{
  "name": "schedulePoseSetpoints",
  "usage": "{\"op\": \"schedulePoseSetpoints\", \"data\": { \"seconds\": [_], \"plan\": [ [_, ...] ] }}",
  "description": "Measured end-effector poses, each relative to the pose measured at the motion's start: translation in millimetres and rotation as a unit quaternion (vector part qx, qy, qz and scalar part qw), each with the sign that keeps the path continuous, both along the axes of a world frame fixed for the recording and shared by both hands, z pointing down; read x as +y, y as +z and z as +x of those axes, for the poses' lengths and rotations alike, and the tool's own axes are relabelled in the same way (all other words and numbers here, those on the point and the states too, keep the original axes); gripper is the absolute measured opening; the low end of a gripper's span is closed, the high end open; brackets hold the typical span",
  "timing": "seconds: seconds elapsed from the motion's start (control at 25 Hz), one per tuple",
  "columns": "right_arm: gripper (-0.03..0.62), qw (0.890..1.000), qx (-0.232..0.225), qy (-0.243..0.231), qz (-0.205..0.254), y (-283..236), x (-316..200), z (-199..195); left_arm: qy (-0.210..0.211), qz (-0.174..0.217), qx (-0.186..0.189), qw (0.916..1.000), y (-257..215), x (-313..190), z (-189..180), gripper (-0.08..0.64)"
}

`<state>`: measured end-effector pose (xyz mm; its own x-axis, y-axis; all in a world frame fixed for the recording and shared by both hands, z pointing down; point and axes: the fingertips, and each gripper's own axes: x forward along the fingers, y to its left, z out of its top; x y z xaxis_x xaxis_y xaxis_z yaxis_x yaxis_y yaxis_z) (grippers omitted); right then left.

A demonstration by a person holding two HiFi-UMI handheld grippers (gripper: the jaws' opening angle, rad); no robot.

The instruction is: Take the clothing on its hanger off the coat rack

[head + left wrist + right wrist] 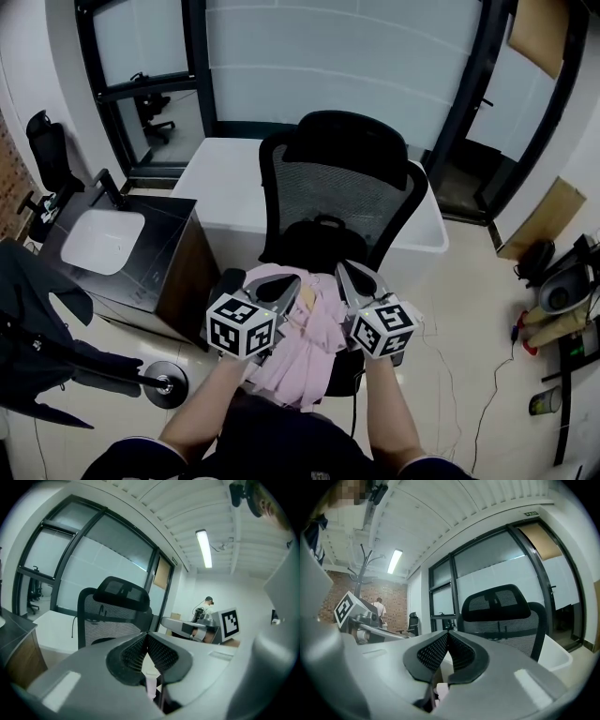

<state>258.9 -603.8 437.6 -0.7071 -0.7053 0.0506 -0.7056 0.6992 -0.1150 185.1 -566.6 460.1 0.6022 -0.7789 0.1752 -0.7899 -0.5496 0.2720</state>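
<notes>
A pale pink garment (307, 352) hangs in folds between my two grippers, above the seat of a black office chair (342, 187). My left gripper (281, 289) is shut, its jaw tips touching. In the left gripper view pink cloth (151, 686) and a dark bar sit low between the jaws. My right gripper (349, 277) is shut too, with pink cloth (440, 692) in its throat. The coat rack's round base (167, 382) stands at the lower left, with dark clothing (37, 309) hanging by it. The rack's top (361, 569) shows in the right gripper view.
A dark cabinet with a white basin (103, 239) stands to the left. A white table (230, 183) lies behind the chair. Glass partitions with black frames line the back. Cables, a bottle and cardboard (539, 220) crowd the floor at the right.
</notes>
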Motion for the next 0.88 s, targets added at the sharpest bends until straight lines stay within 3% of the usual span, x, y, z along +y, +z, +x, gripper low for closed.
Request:
{"op": "schedulePoseSetpoints", "data": {
  "seconds": [0.88],
  "plan": [
    [0.002, 1.000, -0.007, -0.009, 0.000, -12, -2, 6, 0.020, 0.013, 0.004, 0.9997, -8, -14, 16, 0.012]
  ]
}}
